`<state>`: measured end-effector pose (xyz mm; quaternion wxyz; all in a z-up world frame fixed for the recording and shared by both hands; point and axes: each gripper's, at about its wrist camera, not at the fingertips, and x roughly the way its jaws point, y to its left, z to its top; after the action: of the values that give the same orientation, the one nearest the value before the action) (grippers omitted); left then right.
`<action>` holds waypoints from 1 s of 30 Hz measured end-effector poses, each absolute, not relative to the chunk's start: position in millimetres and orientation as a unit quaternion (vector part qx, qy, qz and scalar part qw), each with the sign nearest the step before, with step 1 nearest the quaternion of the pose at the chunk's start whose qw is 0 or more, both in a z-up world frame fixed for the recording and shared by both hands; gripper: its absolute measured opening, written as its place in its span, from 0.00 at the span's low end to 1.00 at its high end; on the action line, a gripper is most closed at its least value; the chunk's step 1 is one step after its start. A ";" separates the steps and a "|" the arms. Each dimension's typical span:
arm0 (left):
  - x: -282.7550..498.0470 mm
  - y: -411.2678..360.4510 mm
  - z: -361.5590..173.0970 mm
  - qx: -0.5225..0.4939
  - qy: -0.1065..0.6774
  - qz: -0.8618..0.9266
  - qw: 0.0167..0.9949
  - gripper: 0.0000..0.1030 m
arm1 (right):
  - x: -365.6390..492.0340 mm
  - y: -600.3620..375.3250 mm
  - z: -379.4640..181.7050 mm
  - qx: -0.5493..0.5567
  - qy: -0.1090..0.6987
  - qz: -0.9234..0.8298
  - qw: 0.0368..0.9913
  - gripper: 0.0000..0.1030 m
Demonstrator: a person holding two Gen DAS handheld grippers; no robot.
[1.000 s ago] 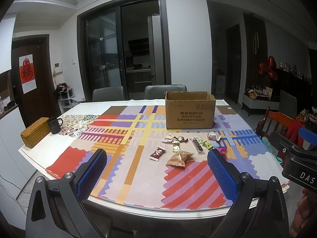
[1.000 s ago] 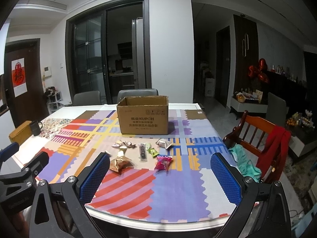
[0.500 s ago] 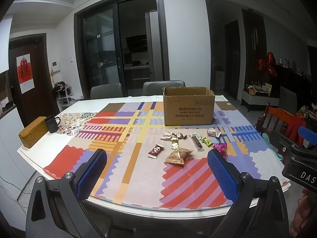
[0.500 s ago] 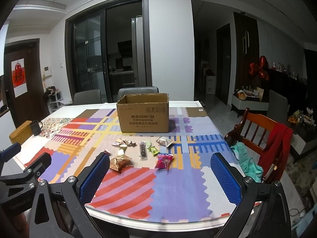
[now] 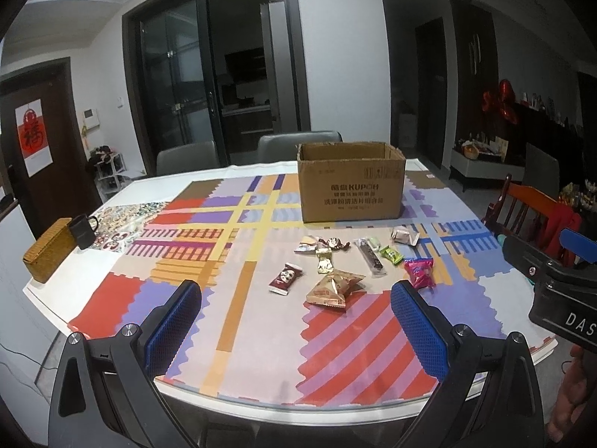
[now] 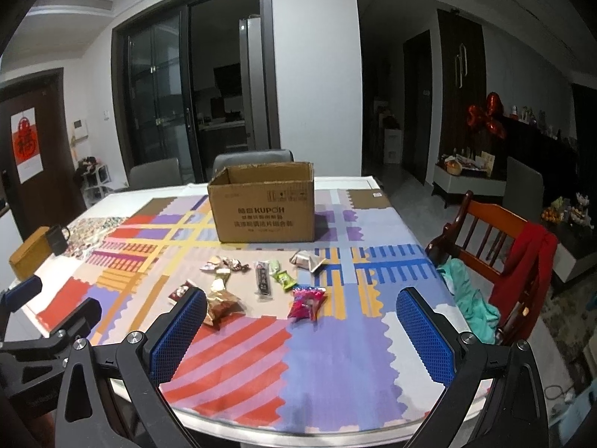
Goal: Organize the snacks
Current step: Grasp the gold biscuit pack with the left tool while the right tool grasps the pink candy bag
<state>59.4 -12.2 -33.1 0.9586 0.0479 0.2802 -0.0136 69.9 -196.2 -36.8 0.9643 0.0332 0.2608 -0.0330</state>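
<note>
Several wrapped snacks lie loose on the patterned tablecloth in front of an open cardboard box (image 5: 352,183) (image 6: 263,203). Among them are a gold pyramid packet (image 5: 333,286) (image 6: 223,304), a dark red packet (image 5: 285,279), a pink packet (image 5: 419,271) (image 6: 306,301), a long dark bar (image 5: 371,255) (image 6: 263,280) and a silver packet (image 5: 403,236) (image 6: 306,260). My left gripper (image 5: 294,295) hangs open over the table's near edge, short of the snacks. My right gripper (image 6: 302,302) is open too, near the same edge, with nothing between its fingers.
A woven box (image 5: 48,248) and a black mug (image 5: 83,229) stand at the table's left end. A wooden chair (image 6: 496,239) with red and green cloths is at the right. Two grey chairs (image 5: 298,145) stand behind the table.
Both grippers have moved a little forward toward the table; the snacks and box look slightly nearer. Both stay open and nothing has been picked up.
</note>
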 end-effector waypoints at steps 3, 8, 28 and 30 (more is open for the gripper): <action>73.6 -14.0 -42.7 0.049 0.293 -0.015 0.955 1.00 | 83.3 -196.9 -44.3 0.032 0.276 -0.031 0.960 1.00; 97.8 -19.3 -54.4 0.055 0.303 -0.024 0.951 1.00 | 104.2 -198.7 -55.9 0.030 0.293 -0.030 0.955 1.00; 192.6 -41.4 -121.3 0.076 0.374 -0.071 0.921 0.99 | 199.1 -207.2 -109.3 0.012 0.361 -0.038 0.932 1.00; 200.4 -42.5 -130.0 0.081 0.381 -0.076 0.918 0.98 | 207.8 -207.4 -116.2 0.011 0.368 -0.040 0.929 1.00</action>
<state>200.4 -42.5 -130.0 0.9177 0.0808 0.3814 -0.0763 207.8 -207.3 -116.2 0.9288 0.0106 0.3684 -0.0396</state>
